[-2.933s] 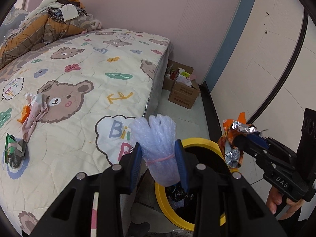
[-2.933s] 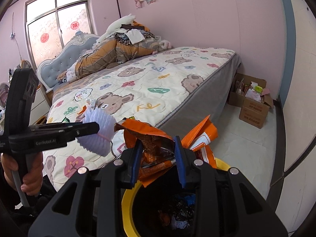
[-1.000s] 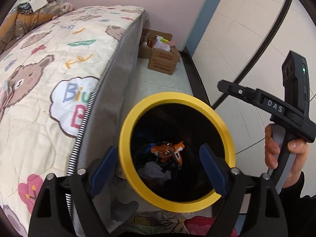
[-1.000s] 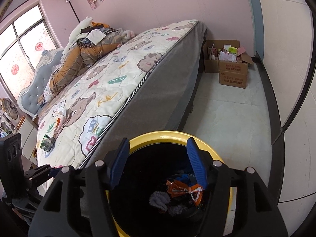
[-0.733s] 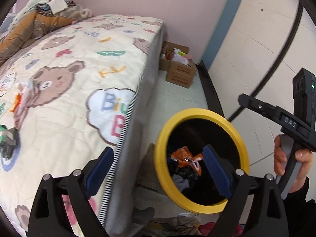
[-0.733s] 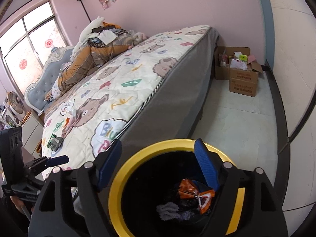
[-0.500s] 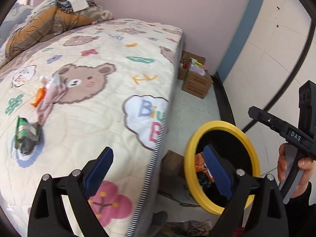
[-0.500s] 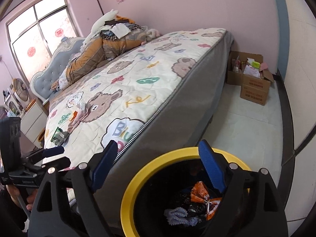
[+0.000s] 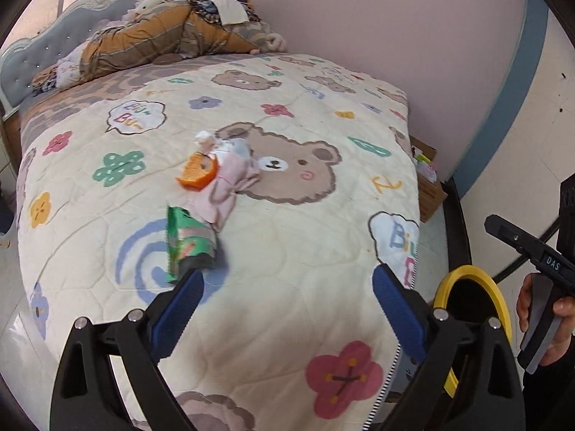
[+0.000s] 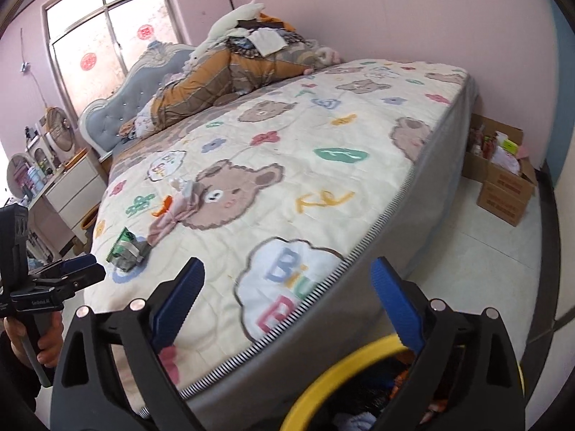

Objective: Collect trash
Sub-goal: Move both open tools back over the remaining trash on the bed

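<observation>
Three light, crushable scraps ahead of wide, empty left gripper (image 9: 284, 298) jaws, right gripper (image 10: 285, 296) jaws opening empty: green wrapper (image 9: 188, 244) nearest, pinch its crumpled middle.

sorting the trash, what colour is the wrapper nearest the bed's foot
Green wrapper, with some silver; clearest in the left wrist view.

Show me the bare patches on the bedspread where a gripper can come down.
Free: the quilt between the green wrapper and the striped mattress edge, plus the stretch beyond the bear print. Crowded: the wrapper, pink cloth and orange peel cluster together; bedding pile fills the headboard end.
</observation>
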Motion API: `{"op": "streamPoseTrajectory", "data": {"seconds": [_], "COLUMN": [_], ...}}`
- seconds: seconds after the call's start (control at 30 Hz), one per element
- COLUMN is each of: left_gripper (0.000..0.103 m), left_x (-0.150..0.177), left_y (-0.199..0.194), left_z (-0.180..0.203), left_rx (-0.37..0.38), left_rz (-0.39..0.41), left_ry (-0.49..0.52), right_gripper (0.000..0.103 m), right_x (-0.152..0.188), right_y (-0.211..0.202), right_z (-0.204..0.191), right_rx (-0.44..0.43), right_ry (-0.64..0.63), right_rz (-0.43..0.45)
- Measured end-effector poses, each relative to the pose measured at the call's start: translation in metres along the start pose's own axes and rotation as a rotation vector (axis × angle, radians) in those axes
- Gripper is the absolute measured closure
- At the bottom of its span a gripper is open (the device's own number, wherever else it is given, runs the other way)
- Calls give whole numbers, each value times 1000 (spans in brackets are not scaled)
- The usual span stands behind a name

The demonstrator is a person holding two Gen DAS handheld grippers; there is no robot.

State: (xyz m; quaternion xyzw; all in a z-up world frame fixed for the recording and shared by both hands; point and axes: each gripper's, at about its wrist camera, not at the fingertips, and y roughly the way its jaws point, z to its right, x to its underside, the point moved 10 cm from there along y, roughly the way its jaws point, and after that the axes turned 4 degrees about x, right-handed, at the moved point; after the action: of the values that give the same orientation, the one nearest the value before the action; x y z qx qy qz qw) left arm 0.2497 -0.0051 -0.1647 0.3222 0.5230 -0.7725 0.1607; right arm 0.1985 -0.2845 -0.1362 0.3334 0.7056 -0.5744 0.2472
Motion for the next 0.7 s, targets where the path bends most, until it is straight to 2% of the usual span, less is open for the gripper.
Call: {"op": "streamPoseTrajectory", "data": {"seconds": [0.23,0.5,0.7], "left_gripper": [12,12,12], "left_x": [-12,-13,-14], "left_y": [-13,-1,20], "left_z": [-56,-96,-105], "left_rx": [-82,-109,-92], "left_rz": [51,39,15], "left_ry": [-58,-114,-144], "right_gripper": [12,12,12], "right_x": [-19,-32,-39], "right_y": [58,135,188], "right_z": [-72,-149,-185], "right_rx": [-118,-225,-216], "right_ry": [-53,-135,-189], "right_rz": [-75,-222,-307]}}
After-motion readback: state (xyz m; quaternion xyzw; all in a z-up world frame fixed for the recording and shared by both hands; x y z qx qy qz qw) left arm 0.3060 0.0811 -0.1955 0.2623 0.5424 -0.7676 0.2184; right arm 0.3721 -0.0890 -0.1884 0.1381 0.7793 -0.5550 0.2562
